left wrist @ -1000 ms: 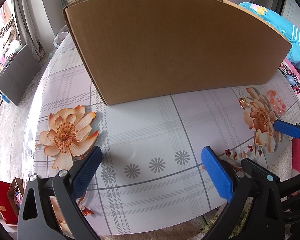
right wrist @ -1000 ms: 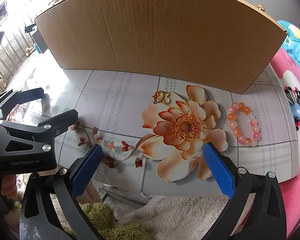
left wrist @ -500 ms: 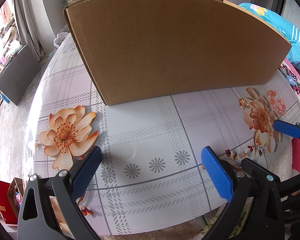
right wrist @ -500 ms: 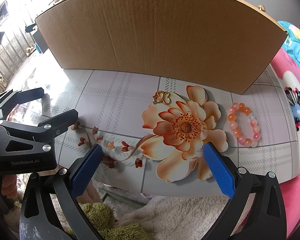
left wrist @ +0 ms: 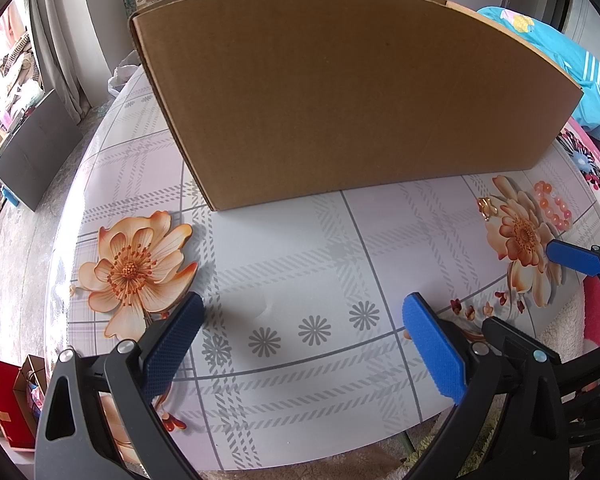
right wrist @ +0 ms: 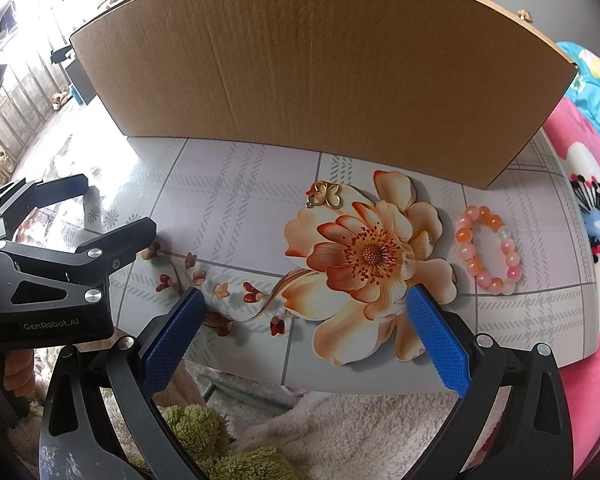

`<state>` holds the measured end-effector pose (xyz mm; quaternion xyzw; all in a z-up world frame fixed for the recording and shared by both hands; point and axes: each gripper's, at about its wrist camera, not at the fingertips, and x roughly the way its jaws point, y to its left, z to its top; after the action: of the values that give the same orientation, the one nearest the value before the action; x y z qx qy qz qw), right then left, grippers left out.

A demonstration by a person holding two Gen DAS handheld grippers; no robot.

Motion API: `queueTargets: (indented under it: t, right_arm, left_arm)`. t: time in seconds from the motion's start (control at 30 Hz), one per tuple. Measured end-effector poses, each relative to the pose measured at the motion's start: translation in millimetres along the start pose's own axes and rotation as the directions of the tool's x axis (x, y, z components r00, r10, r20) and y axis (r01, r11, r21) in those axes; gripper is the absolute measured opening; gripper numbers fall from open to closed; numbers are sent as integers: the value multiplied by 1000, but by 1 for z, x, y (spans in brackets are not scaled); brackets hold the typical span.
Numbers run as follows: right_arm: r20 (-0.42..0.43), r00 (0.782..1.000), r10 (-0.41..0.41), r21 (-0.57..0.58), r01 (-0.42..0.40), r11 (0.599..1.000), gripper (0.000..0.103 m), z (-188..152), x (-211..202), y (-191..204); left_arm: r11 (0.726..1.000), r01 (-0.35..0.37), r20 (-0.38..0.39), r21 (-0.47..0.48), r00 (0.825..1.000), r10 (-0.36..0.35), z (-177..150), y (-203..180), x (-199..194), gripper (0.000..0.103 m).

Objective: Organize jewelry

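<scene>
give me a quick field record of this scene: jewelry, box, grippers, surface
jewelry: bead bracelet, pink and orange; gold butterfly charm; both flat on the table, apart
box: cardboard box behind them, inside hidden
left gripper: open, empty
right gripper: open, empty, above the near table edge
surface: table with plaid and flower print

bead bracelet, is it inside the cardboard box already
No, the bead bracelet lies on the table, in front of the cardboard box.

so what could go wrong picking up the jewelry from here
The gold butterfly pendant lies flat and thin on the glossy table, so the open right gripper may slip off it. The bead bracelet sits near the table's right edge and could be nudged off.
</scene>
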<state>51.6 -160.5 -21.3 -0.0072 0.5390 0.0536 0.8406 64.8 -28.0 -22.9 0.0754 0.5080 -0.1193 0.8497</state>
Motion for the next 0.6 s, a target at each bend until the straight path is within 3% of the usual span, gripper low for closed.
queueTargets:
  t: [0.6]
  right_arm:
    - [-3, 1000, 0, -2, 0, 1000, 97, 3, 2, 3]
  left_arm:
    - [1000, -1, 2, 1, 1000, 1, -1, 0, 0, 97]
